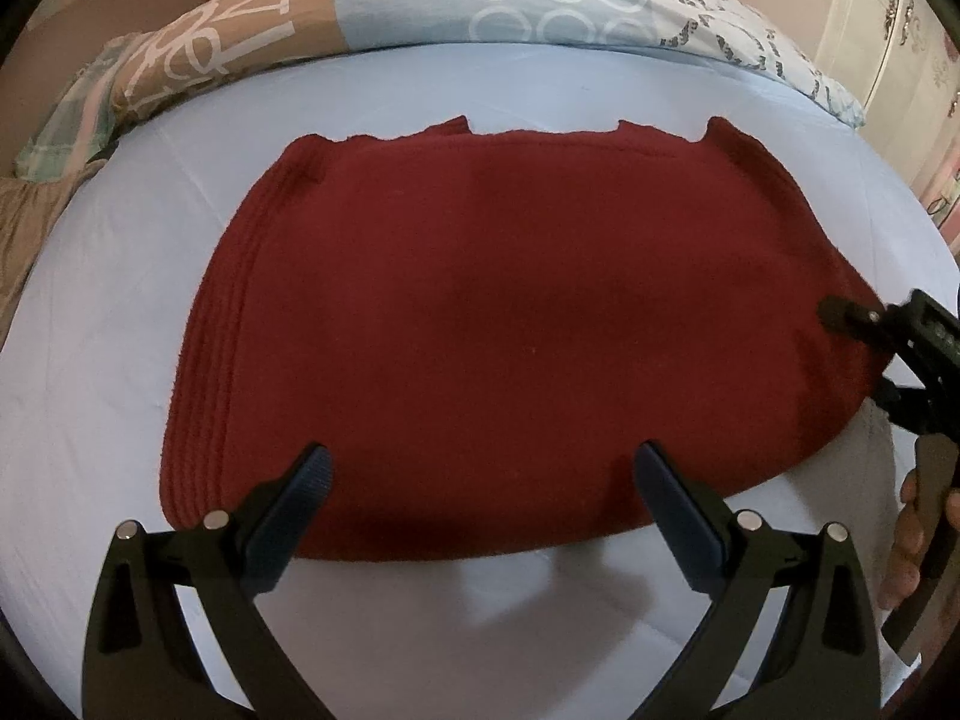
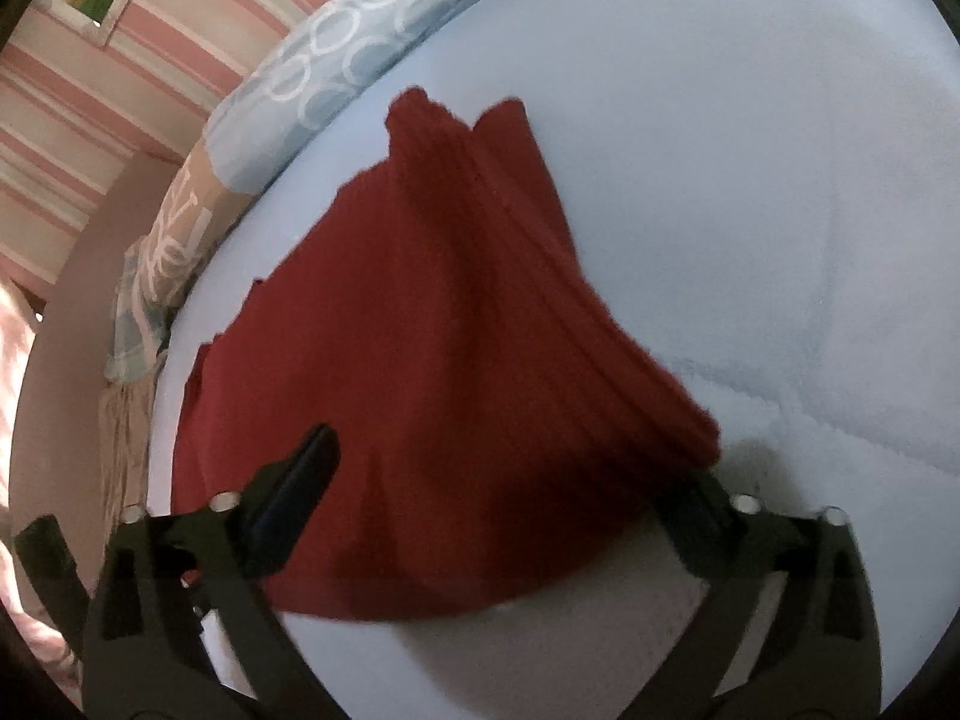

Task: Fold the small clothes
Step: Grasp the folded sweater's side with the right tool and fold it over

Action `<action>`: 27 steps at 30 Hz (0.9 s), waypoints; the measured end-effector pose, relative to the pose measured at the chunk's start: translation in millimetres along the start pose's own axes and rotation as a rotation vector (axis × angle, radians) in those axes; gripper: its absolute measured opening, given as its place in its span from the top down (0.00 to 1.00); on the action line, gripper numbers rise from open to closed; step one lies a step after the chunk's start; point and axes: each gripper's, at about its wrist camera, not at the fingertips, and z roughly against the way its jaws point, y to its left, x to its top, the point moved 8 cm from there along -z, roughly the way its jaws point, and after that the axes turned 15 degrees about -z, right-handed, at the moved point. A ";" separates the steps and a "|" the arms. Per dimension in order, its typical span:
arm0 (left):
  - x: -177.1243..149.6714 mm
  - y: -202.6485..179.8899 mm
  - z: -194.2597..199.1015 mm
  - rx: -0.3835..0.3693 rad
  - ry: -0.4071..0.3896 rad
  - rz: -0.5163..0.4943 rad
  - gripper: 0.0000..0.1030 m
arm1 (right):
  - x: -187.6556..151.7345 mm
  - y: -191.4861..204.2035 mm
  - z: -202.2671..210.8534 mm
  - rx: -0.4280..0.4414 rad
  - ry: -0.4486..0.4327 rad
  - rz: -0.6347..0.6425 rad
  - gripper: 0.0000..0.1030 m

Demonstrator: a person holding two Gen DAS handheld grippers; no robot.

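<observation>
Bed (image 1: 90,312): pale blue sheet, patterned pillow (image 1: 540,0) along the far edge.
Garment (image 1: 510,330): dark red, flat mid-bed.
Left gripper (image 1: 480,474): spread wide over the garment's near edge.
Right gripper (image 2: 504,468): released, garment's right edge draped across it.

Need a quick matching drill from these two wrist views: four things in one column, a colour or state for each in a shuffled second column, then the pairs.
Things:
1. garment
2. bed sheet
3. left gripper
4. patterned pillow

States:
A. pale blue, lying under the garment
B. open, fingers spread over the near hem
C. dark red, spread flat
D. lying along the far edge of the bed

Pairs: 1-C, 2-A, 3-B, 4-D
</observation>
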 end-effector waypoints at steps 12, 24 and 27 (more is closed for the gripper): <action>9.3 3.8 -14.8 0.030 0.021 0.024 0.02 | 5.0 15.9 -20.9 0.001 -0.026 0.054 0.59; 14.1 7.0 -40.2 0.089 0.070 0.032 0.01 | -11.8 54.8 5.5 -0.009 -0.200 0.329 0.74; 11.3 7.3 -43.6 0.099 0.063 0.022 0.01 | -20.5 76.7 14.0 0.008 -0.224 0.380 0.74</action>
